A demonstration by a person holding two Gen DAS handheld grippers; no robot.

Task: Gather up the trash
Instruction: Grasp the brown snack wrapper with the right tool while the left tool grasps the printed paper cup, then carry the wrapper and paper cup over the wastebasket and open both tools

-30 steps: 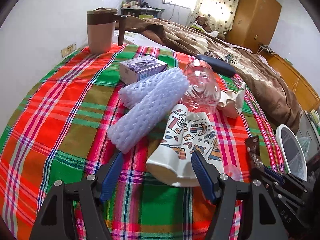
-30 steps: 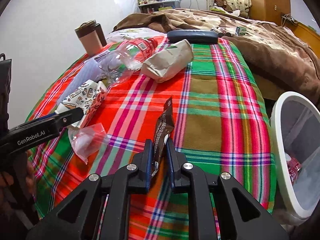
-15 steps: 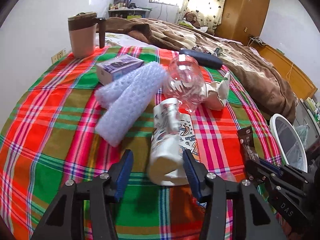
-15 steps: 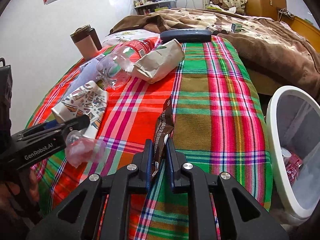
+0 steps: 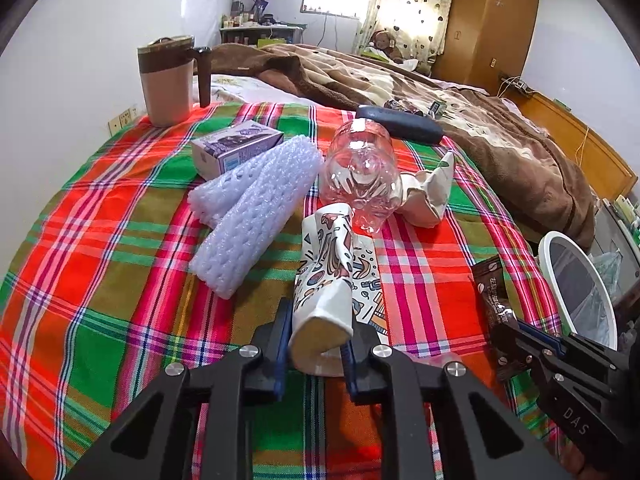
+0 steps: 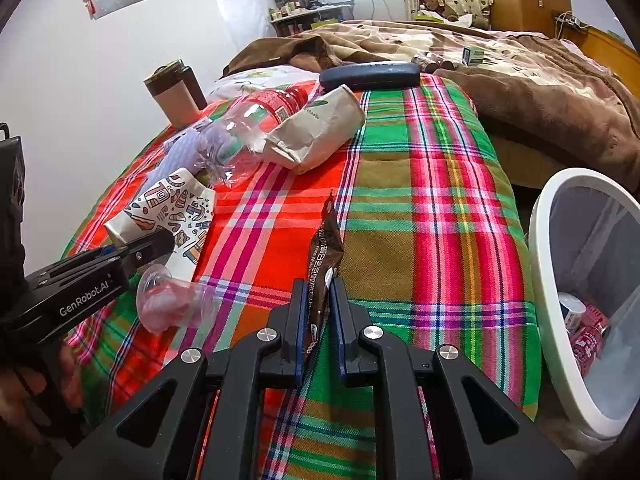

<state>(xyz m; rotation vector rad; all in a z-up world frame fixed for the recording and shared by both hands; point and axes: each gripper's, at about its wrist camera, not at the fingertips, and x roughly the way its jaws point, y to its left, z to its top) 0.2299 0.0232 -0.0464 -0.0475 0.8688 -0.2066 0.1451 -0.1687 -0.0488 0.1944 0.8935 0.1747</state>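
Left hand-held gripper (image 5: 316, 344) clamps the crushed patterned paper cup (image 5: 326, 276); right hand-held gripper (image 6: 318, 312) pinches a brown wrapper (image 6: 325, 240); white trash bin (image 6: 548, 280) at right.

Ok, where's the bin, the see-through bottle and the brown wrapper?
bin (image 6: 538, 240), right wrist view, on its white rim.
bottle (image 5: 362, 172), left wrist view, on its clear bottom end.
wrapper (image 6: 325, 248), right wrist view, on the part above the right gripper (image 6: 320, 300).
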